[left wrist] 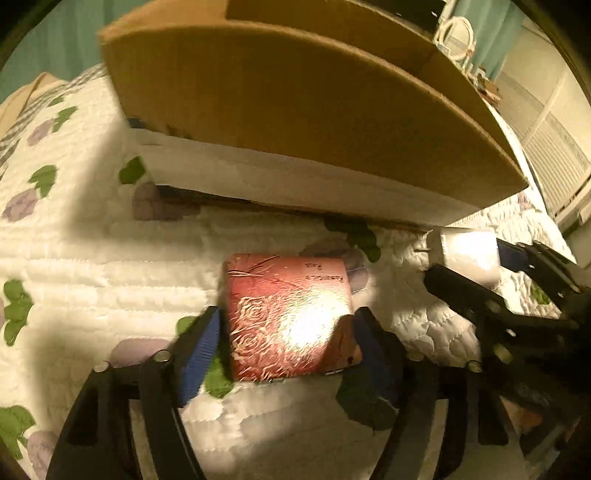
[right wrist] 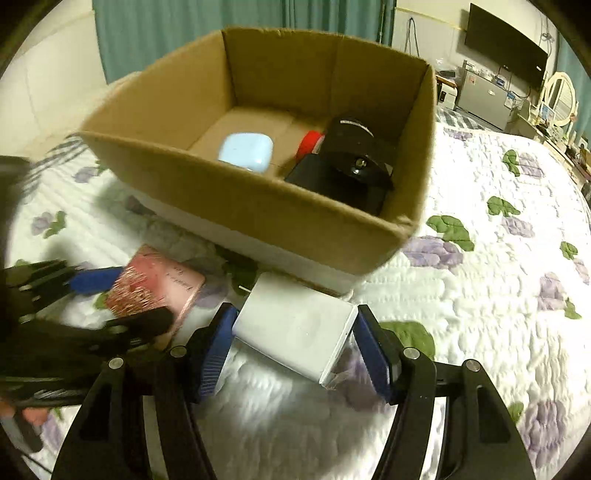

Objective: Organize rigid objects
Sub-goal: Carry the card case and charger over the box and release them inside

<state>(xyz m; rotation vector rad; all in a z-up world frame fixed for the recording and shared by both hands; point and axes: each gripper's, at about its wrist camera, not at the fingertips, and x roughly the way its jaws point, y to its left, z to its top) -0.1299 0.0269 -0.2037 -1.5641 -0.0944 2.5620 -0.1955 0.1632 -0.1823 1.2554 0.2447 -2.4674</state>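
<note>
1. Close to the left camera: left tool point(left wrist: 286, 328), blue pads point(left wrist: 201, 347) on both sides of the pink box point(left wrist: 290, 314). Looks clenched on it, one pad touching each side. Pink box low over the bed quilt point(left wrist: 92, 240); cannot tell if lifted or lying on it.
2. Close to the right camera: right tool point(right wrist: 295, 343), clenched on the white box point(right wrist: 295, 328), pads pressing its two sides. White box tilted a little, near corner down by the quilt.
3. Both boxes just in front of the cardboard box point(right wrist: 266, 206), which sits on the bed with its top open.
4. Step in hand, as a guess: lift each box up and over the near wall, then set it down inside.
5. To do it well: squeeze firmly, lift straight up first, go higher than the wall edge, then move forward. One box at a time, so the tools do not bump. Pink box is shiny and may slip, so no fast swings.
6. Already inside: light blue case point(right wrist: 245, 151), something red point(right wrist: 309, 142), and big black thing point(right wrist: 351, 166) filling the right part. Free floor shows on the left, so aim there.
7. In the way: the tall near wall, and the two tools close side by side.
8. Farther off: green curtain point(right wrist: 155, 33), dark TV point(right wrist: 506, 51), round mirror point(right wrist: 559, 98).
</note>
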